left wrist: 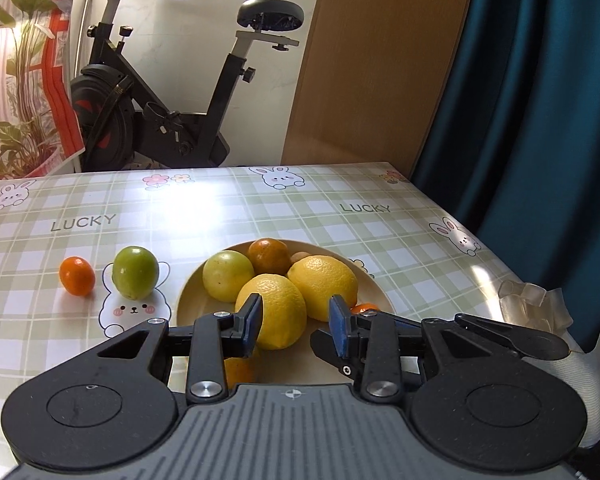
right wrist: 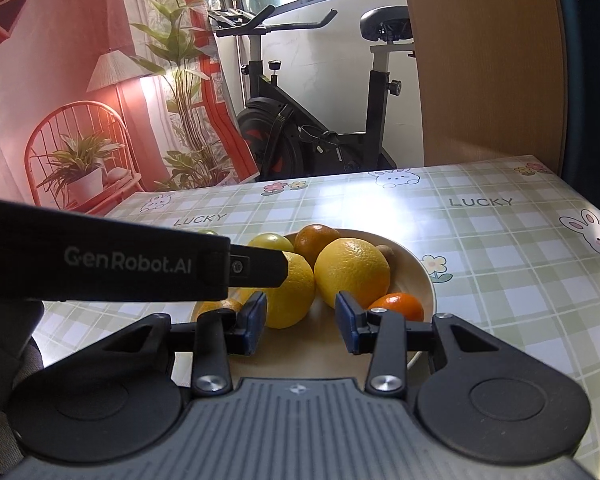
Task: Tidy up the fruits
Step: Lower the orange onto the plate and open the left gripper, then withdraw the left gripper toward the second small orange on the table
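Note:
A pale round plate (left wrist: 188, 300) holds two big lemons (left wrist: 324, 284), a yellow-green fruit (left wrist: 226, 274), an orange (left wrist: 269, 255) and some small oranges. Left of it on the tablecloth lie a green fruit (left wrist: 135, 267) and a small orange (left wrist: 77, 275). My left gripper (left wrist: 294, 312) hovers over the plate's near side, open, its blue pads apart with nothing gripped. In the right wrist view the same plate (right wrist: 424, 276) shows a lemon (right wrist: 352, 272) and a small orange (right wrist: 398, 304). My right gripper (right wrist: 301, 312) is open over the plate's bare near part.
The left gripper's black body (right wrist: 140, 264) crosses the right wrist view from the left, hiding part of the plate. Crumpled clear plastic (left wrist: 532, 304) lies near the table's right edge. An exercise bike (left wrist: 160, 120) and a blue curtain (left wrist: 540, 120) stand beyond the table.

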`<state>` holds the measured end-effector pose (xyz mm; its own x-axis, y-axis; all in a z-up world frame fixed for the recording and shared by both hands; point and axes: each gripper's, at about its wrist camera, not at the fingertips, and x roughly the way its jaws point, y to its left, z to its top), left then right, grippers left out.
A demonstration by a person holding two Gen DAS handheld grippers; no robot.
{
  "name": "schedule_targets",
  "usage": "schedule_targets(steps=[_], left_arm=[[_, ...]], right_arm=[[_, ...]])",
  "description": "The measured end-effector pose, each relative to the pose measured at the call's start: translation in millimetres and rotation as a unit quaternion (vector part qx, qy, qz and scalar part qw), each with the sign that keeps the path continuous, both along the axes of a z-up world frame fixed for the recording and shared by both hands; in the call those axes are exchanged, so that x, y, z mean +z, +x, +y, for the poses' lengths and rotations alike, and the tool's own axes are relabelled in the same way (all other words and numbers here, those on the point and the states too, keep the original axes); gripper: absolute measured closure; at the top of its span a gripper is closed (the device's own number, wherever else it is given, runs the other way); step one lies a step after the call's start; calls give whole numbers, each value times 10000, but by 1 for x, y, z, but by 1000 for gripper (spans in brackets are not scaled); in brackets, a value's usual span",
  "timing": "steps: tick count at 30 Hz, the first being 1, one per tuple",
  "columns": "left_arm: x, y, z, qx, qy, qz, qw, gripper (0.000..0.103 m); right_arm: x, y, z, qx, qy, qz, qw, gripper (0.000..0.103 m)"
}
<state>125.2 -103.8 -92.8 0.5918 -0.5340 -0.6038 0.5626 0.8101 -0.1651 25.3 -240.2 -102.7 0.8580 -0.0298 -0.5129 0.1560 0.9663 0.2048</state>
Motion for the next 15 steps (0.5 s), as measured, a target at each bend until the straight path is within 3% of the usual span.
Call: schedule_targets(steps=[15], left_arm=[[21,18,85,805,-517,-109,9954,57]], right_arm=[[16,16,30,326,-375,29,9988,61]])
